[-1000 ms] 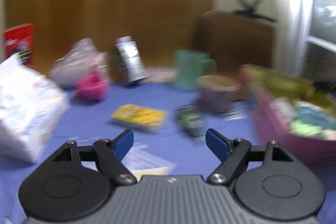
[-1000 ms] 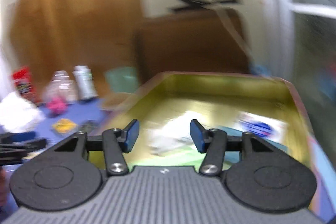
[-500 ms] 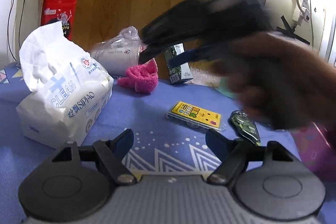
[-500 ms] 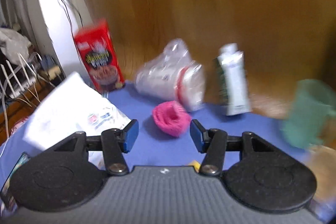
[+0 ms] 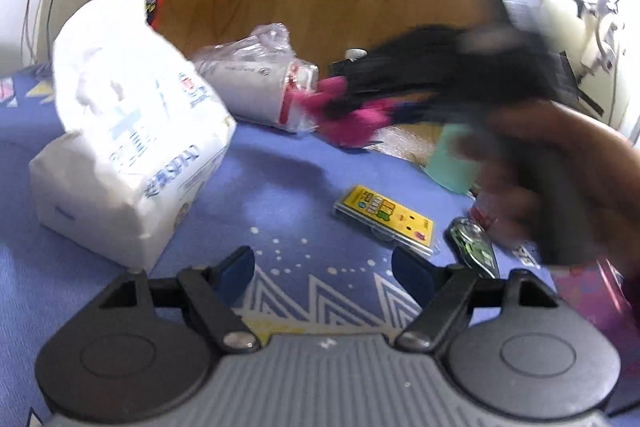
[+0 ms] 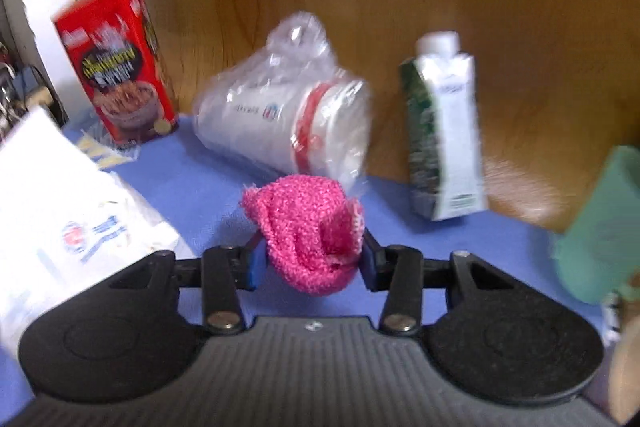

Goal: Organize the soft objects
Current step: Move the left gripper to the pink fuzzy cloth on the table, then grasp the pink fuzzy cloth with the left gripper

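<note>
A pink knitted cloth [image 6: 308, 227] sits bunched between the blue pads of my right gripper [image 6: 310, 263], whose jaws are closing and touch it on both sides, just above the blue tablecloth [image 6: 200, 187]. From the left wrist view the right gripper [image 5: 344, 99] is a dark blur held by a hand [image 5: 560, 167], with the pink cloth [image 5: 356, 125] at its tip. My left gripper [image 5: 323, 273] hangs open over the cloth-covered table with nothing between its fingers. A white tissue pack [image 5: 128, 131] lies to its left.
Plastic-wrapped paper cups [image 6: 284, 115] lie behind the pink cloth, with a red box [image 6: 116, 67] to their left and a drink carton [image 6: 444, 135] to their right against the wooden wall. A green mug [image 6: 600, 223], a yellow card case [image 5: 386, 219] and a pink box [image 5: 592, 291] are on the right.
My right gripper swung from over the yellow-lined box to the pink cloth and its jaws narrowed around it. The left gripper shifted toward the tissue pack and stayed open.
</note>
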{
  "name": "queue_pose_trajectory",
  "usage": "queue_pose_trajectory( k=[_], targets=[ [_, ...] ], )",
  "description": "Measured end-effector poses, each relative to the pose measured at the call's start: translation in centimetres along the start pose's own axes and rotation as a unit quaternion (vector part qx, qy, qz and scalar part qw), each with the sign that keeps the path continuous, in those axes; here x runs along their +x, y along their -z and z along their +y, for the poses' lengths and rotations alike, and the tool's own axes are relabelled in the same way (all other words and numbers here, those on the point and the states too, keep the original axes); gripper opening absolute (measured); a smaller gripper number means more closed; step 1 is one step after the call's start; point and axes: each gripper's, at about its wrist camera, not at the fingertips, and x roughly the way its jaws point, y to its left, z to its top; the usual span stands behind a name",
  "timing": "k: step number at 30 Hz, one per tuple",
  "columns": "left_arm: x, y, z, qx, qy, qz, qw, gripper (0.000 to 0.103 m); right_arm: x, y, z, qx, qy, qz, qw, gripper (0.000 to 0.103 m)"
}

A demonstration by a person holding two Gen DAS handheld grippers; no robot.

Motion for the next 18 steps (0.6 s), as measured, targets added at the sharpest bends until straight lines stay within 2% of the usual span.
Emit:
queue_pose_trajectory(
  k=[3,6,10,13,16,18],
  targets=[
    [-0.1,0.0,0.5,-0.012,0.0,0.0,0.9999,0.078,-5.1,1.8,-1.0,0.001,0.001,-0.022,1.0,0.048],
    [-0.2,0.2,0.0,0.003,-0.003,0.0,1.0,0.078,-10.8,5.4,-1.2,-0.017,-0.009,-0.044,0.999,0.048],
    [-0.2,0.7,-2.2,0.055,-0.018,0.015,0.9982,0.078,-17.5,12.9,-0.9,-0.042,-0.03,-0.054,0.997,0.049],
    [-0.9,2.1,-4.0,0.08,-0.018,0.034,0.996,0.078,-20.4,18.6,-0.1,-0.063,-0.023,-0.06,0.996,0.049],
    [-2.8,3.9,-5.9,0.079,0.028,0.046,0.9954,0.08,-21.8,22.4,-0.8,-0.048,-0.001,-0.056,0.997,0.049],
    [-4.1,4.7,-7.3,0.074,0.08,0.059,0.9923,0.08,-22.2,24.0,-1.7,-0.022,0.009,-0.054,0.998,0.05]
  ],
)
